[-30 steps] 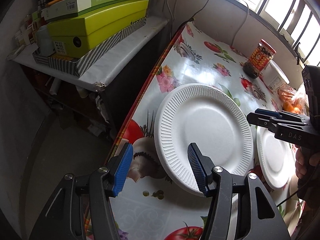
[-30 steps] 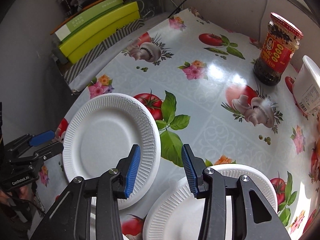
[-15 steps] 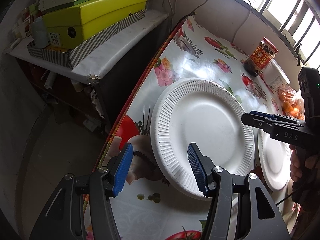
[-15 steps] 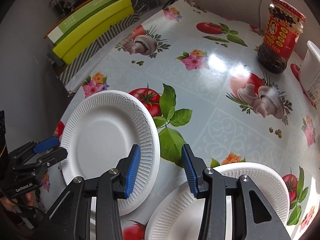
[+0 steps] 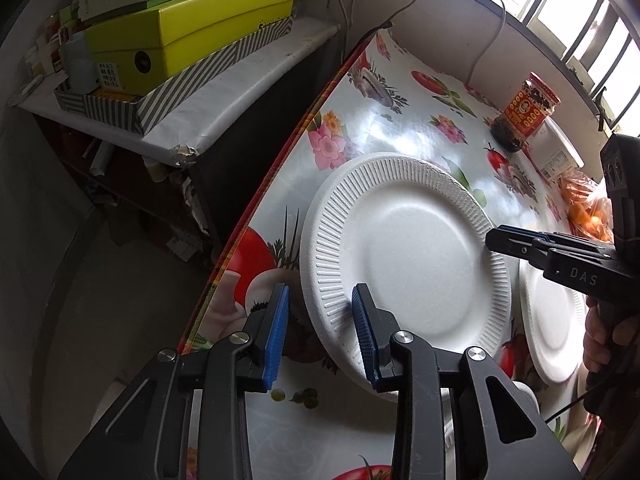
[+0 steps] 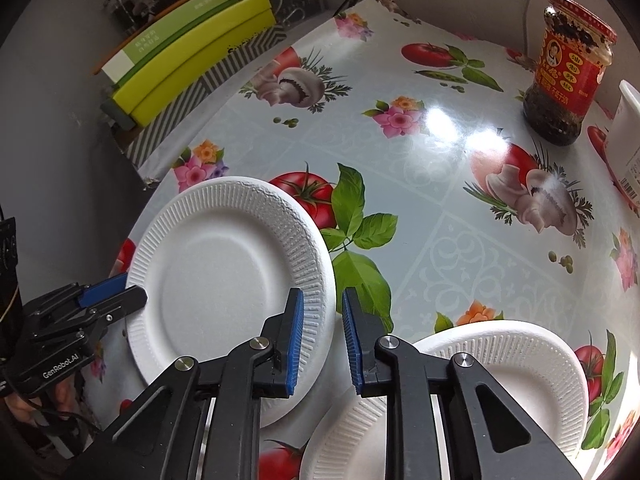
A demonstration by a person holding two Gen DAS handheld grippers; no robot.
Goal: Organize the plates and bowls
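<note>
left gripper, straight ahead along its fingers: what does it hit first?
Most likely the ribbed rim of the large white plate. The left gripper is closing with that near rim between its fingers; the pads don't look pressed on it yet. Depth is hard to judge through the fisheye.

The middle and far stretch of the counter (image 6: 420,208) lies bare, leaving open room to pass. At the far right corner a red-labelled jar (image 6: 568,68) and a white tub (image 6: 628,140) stand close together and block that side. Near the front, the large plate (image 6: 228,280) and a second plate (image 6: 520,364) fill the surface, with only a narrow gap between them. Past the left edge, stacked boxes (image 5: 188,32) crowd a lower shelf (image 5: 240,92).
</note>
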